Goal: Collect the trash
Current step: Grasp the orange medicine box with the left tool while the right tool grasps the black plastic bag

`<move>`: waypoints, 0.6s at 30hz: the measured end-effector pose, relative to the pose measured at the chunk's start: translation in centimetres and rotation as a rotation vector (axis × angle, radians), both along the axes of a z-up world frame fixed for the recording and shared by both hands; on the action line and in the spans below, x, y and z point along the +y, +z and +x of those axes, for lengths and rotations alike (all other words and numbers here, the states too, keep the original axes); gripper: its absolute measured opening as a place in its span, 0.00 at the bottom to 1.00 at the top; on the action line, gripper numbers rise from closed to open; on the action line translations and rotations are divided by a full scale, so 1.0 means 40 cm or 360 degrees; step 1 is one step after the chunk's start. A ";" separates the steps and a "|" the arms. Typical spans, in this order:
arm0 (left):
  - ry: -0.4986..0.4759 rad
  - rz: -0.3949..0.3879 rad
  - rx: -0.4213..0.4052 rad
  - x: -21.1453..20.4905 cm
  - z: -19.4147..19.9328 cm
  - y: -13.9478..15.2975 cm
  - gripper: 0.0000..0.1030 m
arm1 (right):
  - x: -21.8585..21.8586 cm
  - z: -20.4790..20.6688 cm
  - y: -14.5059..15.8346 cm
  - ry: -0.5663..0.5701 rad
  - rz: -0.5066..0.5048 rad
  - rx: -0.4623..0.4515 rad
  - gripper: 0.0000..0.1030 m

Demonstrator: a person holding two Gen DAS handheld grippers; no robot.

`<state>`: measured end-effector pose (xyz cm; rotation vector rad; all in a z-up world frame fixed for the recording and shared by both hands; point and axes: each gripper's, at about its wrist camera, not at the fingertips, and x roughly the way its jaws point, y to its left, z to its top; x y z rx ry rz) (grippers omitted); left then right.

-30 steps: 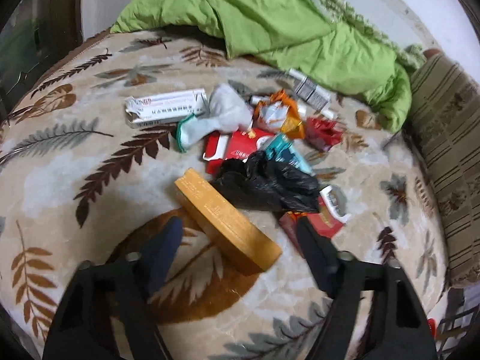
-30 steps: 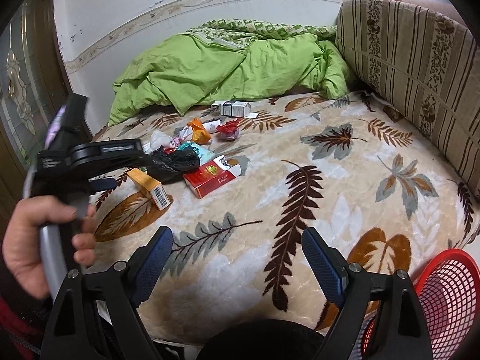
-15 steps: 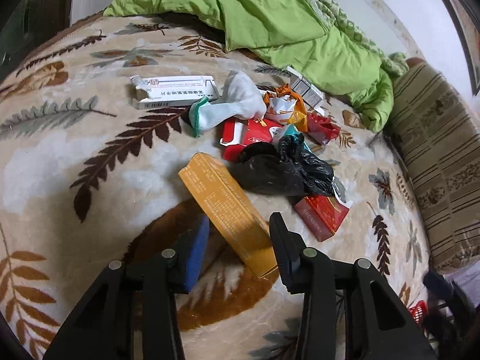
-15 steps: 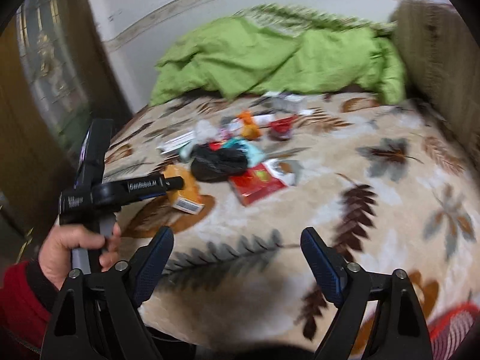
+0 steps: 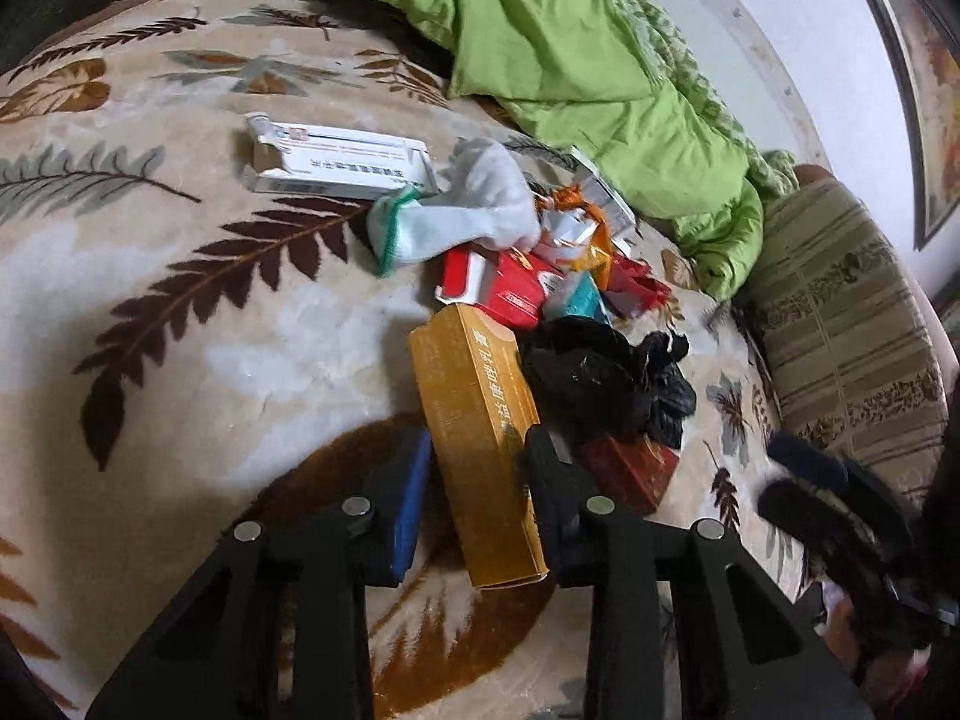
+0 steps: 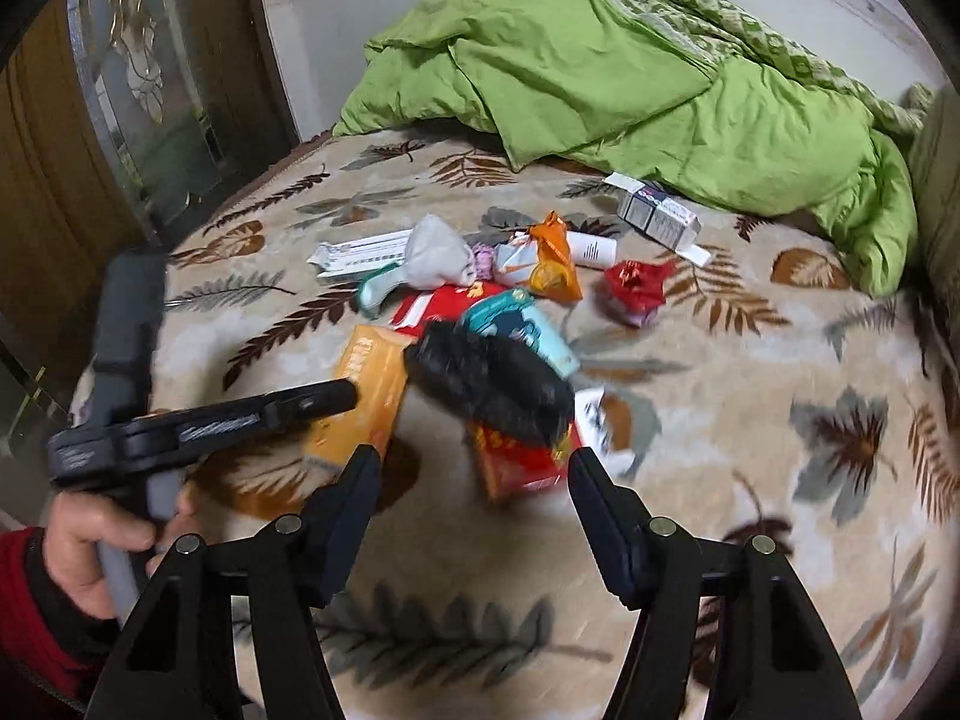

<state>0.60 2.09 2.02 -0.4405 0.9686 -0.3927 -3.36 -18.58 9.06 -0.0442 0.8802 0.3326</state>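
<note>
Two grippers work over one bed covered by a beige blanket [image 5: 180,312] with a leaf print, and the trash lies in one loose pile at the centre of both views. In the left wrist view the left gripper [image 5: 477,498] has its two fingers closed in on either side of one long yellow box [image 5: 480,438], which runs from mid-frame down to the lower centre; the right finger presses its edge, while on the left a thin dark gap makes it hard to tell whether the blue pad touches. Just right of the box sits one crumpled black bag [image 5: 606,384], and one red box [image 5: 630,471] pokes out beneath it at lower right. Above these lie one red and white carton [image 5: 498,288], one teal packet [image 5: 579,300], one orange wrapper [image 5: 585,228], one red wrapper [image 5: 636,285] and one white sock [image 5: 474,210] with a green cuff. One long white box [image 5: 342,165] lies apart at upper left. One green quilt [image 5: 576,54] is heaped across the top, and one striped cushion [image 5: 840,324] fills the right edge. In the right wrist view the right gripper [image 6: 474,516] hangs at lower centre with its jaws apart, holding nothing, just short of the red box. One small white box [image 6: 657,216] and one white tube [image 6: 591,249] lie at upper right of the pile, near the quilt. One hand [image 6: 102,546] at lower left grips the left tool's handle.
</note>
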 end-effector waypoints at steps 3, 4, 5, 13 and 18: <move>-0.0026 0.0022 -0.0012 -0.008 0.000 0.004 0.30 | 0.015 0.049 -0.024 0.0078 -0.0078 -0.0015 0.66; -0.0030 0.0024 -0.0014 -0.010 0.001 0.004 0.30 | 0.020 0.069 -0.037 0.0113 -0.0105 -0.0004 0.67; -0.0032 0.0023 -0.0011 -0.011 0.003 0.004 0.30 | 0.028 0.088 -0.051 0.0130 -0.0159 0.0008 0.66; -0.0030 -0.0007 0.0026 -0.003 0.015 -0.012 0.32 | 0.044 0.189 -0.127 0.0282 -0.0242 0.0109 0.67; -0.0015 -0.0007 0.0051 0.003 0.018 -0.022 0.35 | 0.027 0.158 -0.127 0.0203 -0.0115 0.0091 0.38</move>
